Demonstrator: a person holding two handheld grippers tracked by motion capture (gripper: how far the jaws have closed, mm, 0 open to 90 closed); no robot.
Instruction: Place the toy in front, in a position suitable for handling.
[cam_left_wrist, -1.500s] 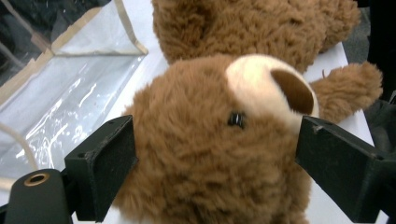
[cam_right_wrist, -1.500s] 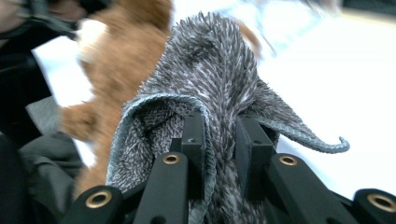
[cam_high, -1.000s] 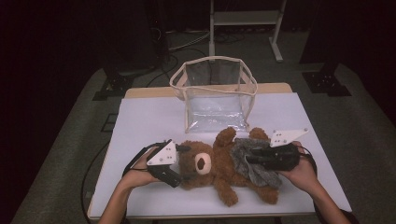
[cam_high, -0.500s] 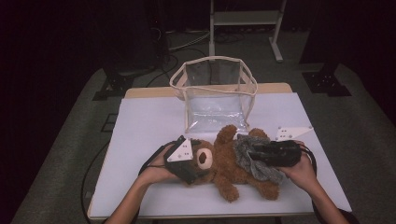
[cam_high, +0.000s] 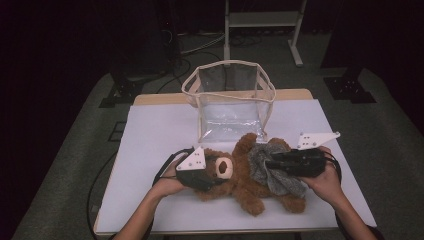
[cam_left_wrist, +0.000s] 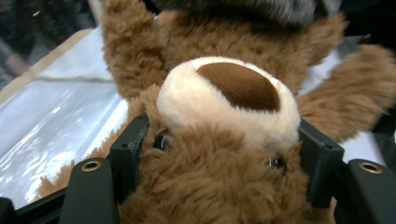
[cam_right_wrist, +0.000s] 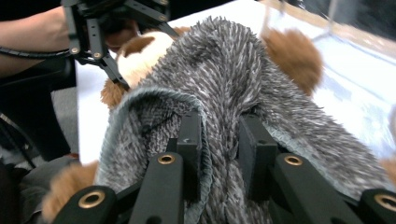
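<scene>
My left gripper (cam_left_wrist: 219, 154), jaws just closed, now clamps the bear's (cam_high: 240, 175) head on the table (cam_high: 150, 130) before the bag (cam_high: 227, 100), while my right gripper (cam_right_wrist: 219, 140) pinches its grey knit (cam_right_wrist: 233, 70), steadying it for dressing.

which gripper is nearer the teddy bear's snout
Left. The left gripper has just closed its jaws around the teddy bear's head, the snout right between them. The right gripper is farther down the body, shut on the grey knit garment.
</scene>
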